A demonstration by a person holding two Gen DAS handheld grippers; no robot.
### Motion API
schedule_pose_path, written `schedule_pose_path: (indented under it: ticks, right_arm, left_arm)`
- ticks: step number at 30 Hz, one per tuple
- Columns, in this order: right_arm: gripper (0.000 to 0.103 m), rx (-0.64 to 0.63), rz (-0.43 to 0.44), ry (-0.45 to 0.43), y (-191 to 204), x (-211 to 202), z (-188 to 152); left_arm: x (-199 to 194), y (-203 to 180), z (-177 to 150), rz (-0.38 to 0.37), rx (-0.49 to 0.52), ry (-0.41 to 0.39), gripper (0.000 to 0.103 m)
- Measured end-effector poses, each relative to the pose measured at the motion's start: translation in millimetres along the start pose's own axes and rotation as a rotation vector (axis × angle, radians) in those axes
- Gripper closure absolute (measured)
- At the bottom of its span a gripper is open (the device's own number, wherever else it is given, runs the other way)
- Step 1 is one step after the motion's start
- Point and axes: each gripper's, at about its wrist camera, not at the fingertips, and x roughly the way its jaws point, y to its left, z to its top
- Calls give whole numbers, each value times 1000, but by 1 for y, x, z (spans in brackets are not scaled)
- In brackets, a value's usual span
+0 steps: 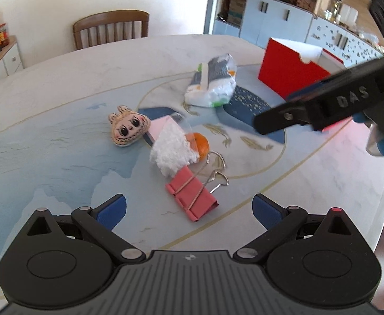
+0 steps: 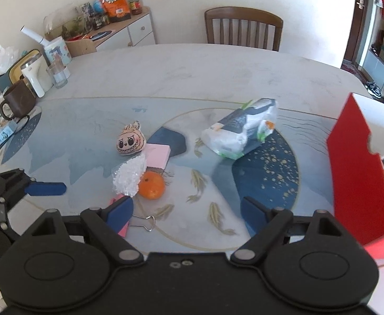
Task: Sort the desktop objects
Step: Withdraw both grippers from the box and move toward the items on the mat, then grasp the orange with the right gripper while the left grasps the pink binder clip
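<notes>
A pink binder clip [image 1: 192,197] lies on the table just ahead of my left gripper [image 1: 189,210], which stands open with nothing between its fingers. Behind the clip sit a white fluffy piece [image 1: 172,149], an orange [image 1: 201,144], a pink block [image 1: 160,128] and a small plush face toy [image 1: 128,128]. A plastic packet [image 1: 213,81] lies further back. My right gripper [image 2: 186,214] is open and empty above the table; the orange [image 2: 152,185] and the white piece [image 2: 130,177] lie just ahead of its left finger. The clip [image 2: 124,225] is partly hidden behind that finger.
A red open box [image 2: 360,181] stands at the table's right side, also seen as the red box [image 1: 291,71]. Mugs, a cup and a white appliance [image 2: 34,76] crowd the table's far left. A wooden chair [image 2: 243,27] stands behind the table.
</notes>
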Motion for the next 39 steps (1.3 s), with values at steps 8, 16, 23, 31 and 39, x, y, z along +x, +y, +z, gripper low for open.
schedule_pose_path:
  ticks: [8,16,23,31,39]
  right_arm:
    - [19,-47,0,53,8,28,2]
    - [24,-123,19,97,19,51,6]
    - [30,-199,35,139,27,69,13]
    - [41,-247,60,164,35,83,17]
    - [52,-266,79,162,40,89,24]
  left_arm:
    - [25,-3,0,-15,59,0,1]
    - [40,-5,5,-87,211,-2,7]
    - [49,-2,8,-110,308,8,19]
    - [48,7,8,-119,286,4,39]
    - [38,15,2,-71,231,8,49]
